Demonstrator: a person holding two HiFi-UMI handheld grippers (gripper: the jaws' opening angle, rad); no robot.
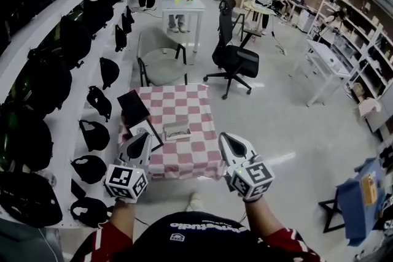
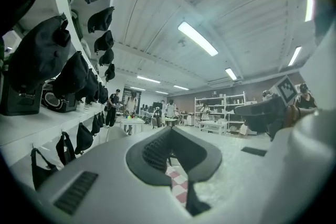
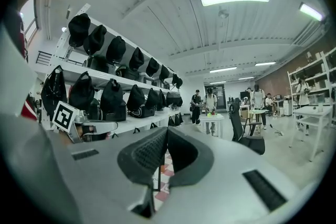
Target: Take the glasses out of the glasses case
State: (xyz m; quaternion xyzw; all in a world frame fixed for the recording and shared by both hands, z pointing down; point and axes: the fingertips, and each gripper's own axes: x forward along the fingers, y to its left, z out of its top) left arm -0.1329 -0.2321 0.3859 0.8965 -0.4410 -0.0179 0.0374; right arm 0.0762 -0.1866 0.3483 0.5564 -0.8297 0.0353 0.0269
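Red-and-white checked cloth is covering the small table (image 1: 184,159) in the middle of this workshop floor, and the glasses case (image 1: 177,131) is lying on it near the centre, a pale grey case sitting slightly toward the near edge. It is too small in the head view to tell whether the glasses are showing inside. Just left of the case a white flat item (image 1: 145,130) is resting on the cloth, and behind that a black flat panel (image 1: 133,108) is overhanging the table's left edge. The person is standing at the near side, holding both tools over the near edge of the table, apart from the case. The left gripper (image 1: 146,137) is hanging over the near left corner, its fingers (image 2: 157,152) pressing together with nothing between them. The right gripper (image 1: 225,138) is hovering at the near right corner, fingers (image 3: 149,152) likewise clenched on nothing. Beyond the table a grey chair (image 1: 161,61) and a black office chair (image 1: 233,58) are standing on the floor, black bags (image 1: 98,101) are lining the shelves along the left wall, and people are gathering around a white table (image 1: 183,4) at the far end.
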